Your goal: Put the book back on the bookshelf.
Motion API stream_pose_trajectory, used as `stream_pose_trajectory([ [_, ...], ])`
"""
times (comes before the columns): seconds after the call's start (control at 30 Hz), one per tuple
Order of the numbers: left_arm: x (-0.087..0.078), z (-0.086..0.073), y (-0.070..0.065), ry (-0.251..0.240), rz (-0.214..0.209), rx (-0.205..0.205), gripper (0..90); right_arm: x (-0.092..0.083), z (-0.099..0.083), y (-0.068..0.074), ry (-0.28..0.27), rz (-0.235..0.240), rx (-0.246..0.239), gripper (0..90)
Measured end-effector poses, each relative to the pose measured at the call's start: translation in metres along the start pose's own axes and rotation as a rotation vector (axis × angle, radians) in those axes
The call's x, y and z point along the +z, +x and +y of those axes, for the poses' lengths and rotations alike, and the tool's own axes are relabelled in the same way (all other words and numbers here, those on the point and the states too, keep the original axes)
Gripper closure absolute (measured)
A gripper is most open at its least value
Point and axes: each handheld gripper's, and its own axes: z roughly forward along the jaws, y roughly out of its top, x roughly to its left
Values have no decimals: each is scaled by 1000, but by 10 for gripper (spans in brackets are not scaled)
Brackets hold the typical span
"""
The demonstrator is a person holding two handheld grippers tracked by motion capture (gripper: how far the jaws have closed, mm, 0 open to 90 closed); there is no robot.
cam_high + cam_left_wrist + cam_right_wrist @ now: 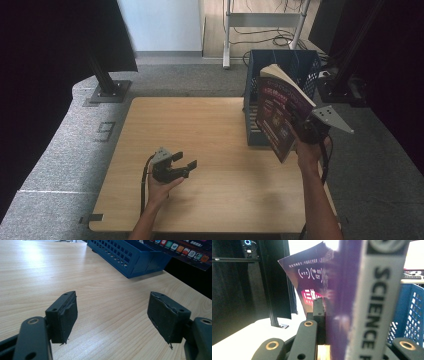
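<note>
Two grippers were seen: right gripper (306,129) pinched a purple book (276,112) aloft beside the blue crate (305,62); left gripper (182,162) stood spread over the worktop (200,130).

Dim, dark-edged high view; glare whitens the table (37,255), and the close book (352,302) looks perhaps blurred

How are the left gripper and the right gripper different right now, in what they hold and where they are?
The left gripper is open and holds nothing; the right gripper is shut on the purple book. The left gripper sits low over the bare wooden table; the right gripper is raised at the table's right edge, beside the blue basket, with the book tilted. Both are black, two-jawed and held in a person's hand.
</note>
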Motion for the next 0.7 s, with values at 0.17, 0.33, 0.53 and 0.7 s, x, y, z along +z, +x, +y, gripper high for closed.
stream_pose_trajectory([
  [0.17,-2,1,1,-5,0,-5,241,8,1,-1,8,-11,0,818],
  [0.33,-3,1,1,-10,0,-6,241,13,1,-2,7,-19,3,818],
  [0.53,-5,2,0,-24,4,-4,245,20,1,-3,7,-24,2,818],
  [0.7,-6,2,0,-21,4,-1,245,28,2,-5,13,-36,3,818],
])
